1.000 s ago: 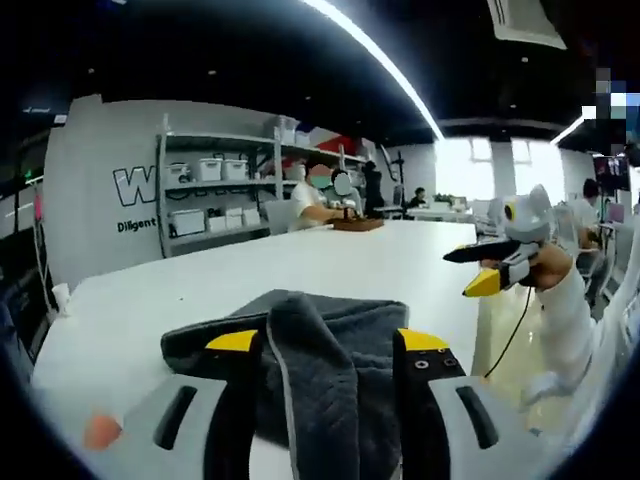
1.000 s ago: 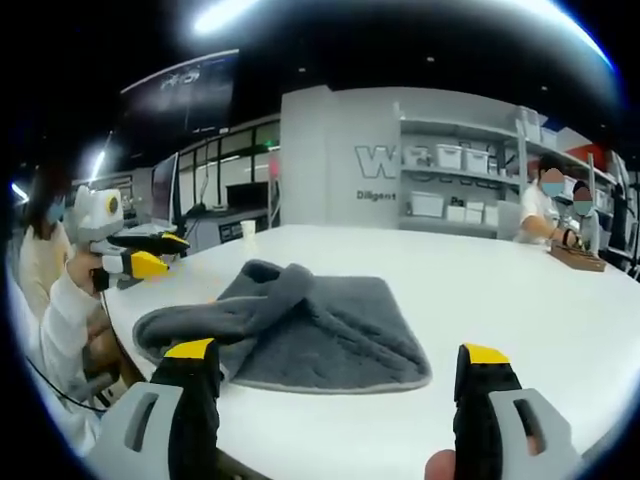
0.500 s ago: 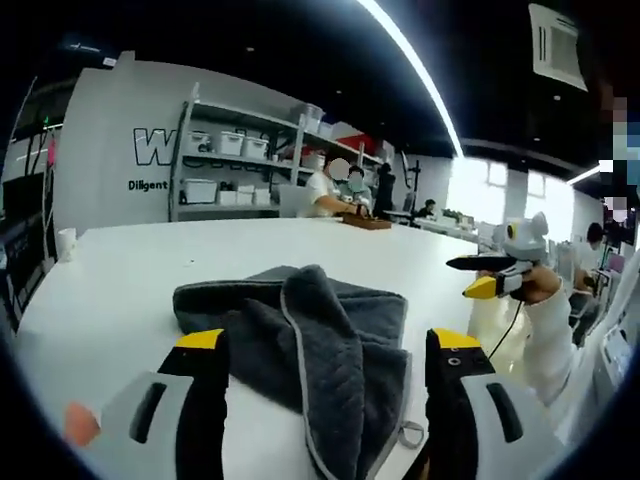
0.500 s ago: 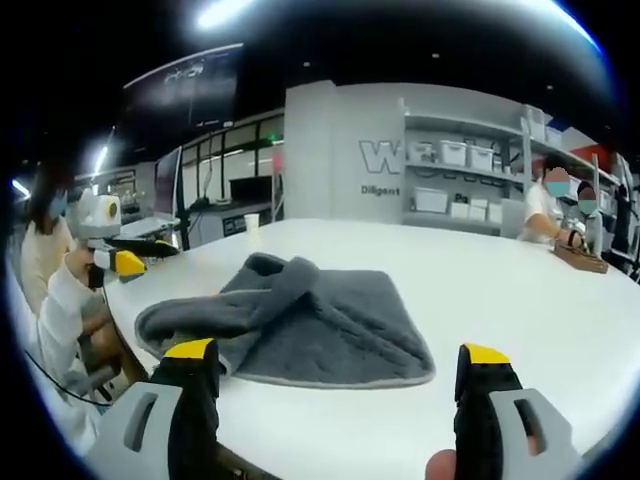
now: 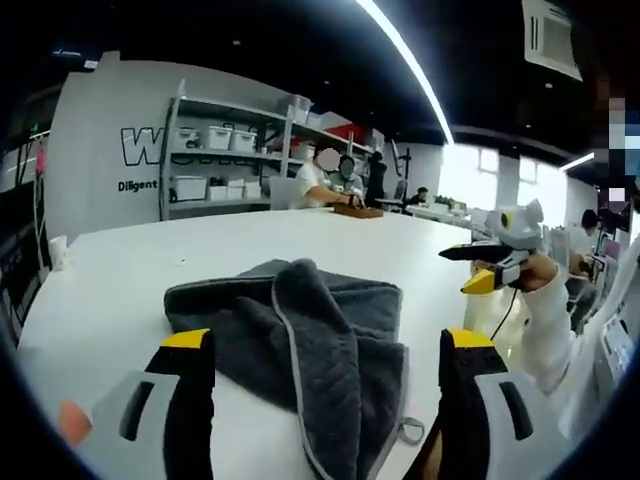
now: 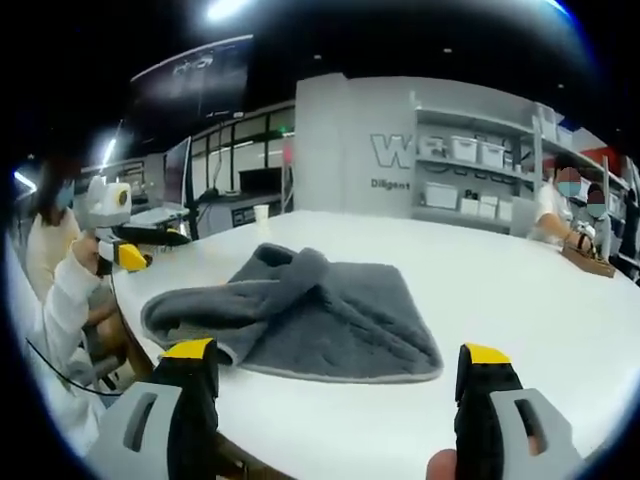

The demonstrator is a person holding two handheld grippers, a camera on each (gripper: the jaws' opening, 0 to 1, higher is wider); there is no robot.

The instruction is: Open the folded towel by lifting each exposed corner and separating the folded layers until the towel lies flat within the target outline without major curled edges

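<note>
A dark grey towel [image 5: 300, 340] lies rumpled on the white table [image 5: 140, 260], with one fold flopped over its middle. In the left gripper view, my left gripper [image 5: 328, 345] stands open just above the towel's near edge, nothing between its jaws. The right gripper [image 5: 478, 268] shows at the right of that view, held off the table's edge by a hand. In the right gripper view the towel [image 6: 310, 315] lies ahead of my open right gripper [image 6: 338, 352], which hangs short of it. The left gripper [image 6: 140, 248] shows at that view's left.
Shelves with white bins [image 5: 215, 165] stand against the far wall. People sit at the table's far end [image 5: 330, 185] by a wooden box [image 5: 358, 211]. A paper cup [image 5: 57, 252] stands at the table's left edge. The person's sleeve [image 6: 65, 300] shows at the left of the right gripper view.
My left gripper has pulled back a little from the towel and opened wider; a second ago its jaws flanked the raised fold. The right gripper view has shifted slightly; the towel has not visibly moved.
</note>
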